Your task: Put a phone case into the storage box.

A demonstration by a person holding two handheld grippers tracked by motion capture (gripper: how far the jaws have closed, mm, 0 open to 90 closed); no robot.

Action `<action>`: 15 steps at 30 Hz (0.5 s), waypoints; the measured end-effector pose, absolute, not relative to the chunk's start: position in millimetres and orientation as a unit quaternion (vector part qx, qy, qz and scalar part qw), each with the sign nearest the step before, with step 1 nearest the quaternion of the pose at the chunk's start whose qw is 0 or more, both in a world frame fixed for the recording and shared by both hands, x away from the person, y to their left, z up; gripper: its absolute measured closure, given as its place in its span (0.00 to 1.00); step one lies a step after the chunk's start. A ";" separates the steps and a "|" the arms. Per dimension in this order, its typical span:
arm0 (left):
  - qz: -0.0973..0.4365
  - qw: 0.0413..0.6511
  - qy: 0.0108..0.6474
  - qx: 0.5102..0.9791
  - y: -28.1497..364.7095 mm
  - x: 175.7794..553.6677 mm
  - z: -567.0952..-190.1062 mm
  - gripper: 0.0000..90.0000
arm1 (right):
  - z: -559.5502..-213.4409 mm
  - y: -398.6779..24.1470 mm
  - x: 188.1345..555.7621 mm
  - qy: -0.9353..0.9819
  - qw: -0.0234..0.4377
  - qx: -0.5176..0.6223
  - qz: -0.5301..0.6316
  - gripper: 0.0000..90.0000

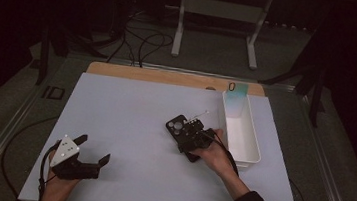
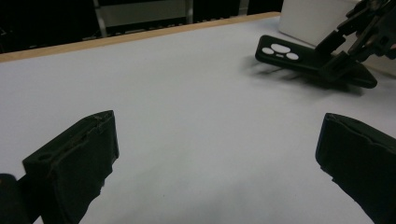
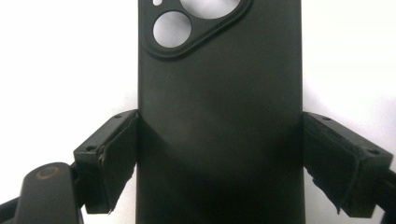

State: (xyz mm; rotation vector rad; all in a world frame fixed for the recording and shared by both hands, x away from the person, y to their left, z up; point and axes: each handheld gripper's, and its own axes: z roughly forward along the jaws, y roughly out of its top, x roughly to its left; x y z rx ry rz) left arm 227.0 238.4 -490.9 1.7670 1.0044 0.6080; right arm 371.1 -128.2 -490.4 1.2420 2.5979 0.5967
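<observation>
A black phone case [image 1: 176, 124] with round camera cut-outs lies back-up on the white mat [image 1: 128, 125], right of centre. My right gripper [image 1: 186, 132] comes at it from the near right, and its two pads press on the case's long edges. In the right gripper view the case [image 3: 219, 93] sits between the jaws of that gripper [image 3: 219, 158], with its camera end pointing away. My left gripper [image 1: 93, 148] rests at the near left of the mat, open and holding nothing. Seen from the left gripper [image 2: 215, 154], the case [image 2: 299, 58] and the right gripper [image 2: 338, 53] are far off at the upper right.
A long white bin [image 1: 251, 141] stands along the mat's right side, just beyond the right hand. A thin white stick [image 1: 200, 115] lies behind the case. A wooden strip [image 1: 169, 77] borders the mat's far edge. Cables and a white stand sit on the floor beyond.
</observation>
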 end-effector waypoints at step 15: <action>0.249 0.486 0.416 0.727 237.6 227.3 -490.9 0.00 | -460.9 -134.1 355.8 0.843 0.119 0.426 0.306 0.17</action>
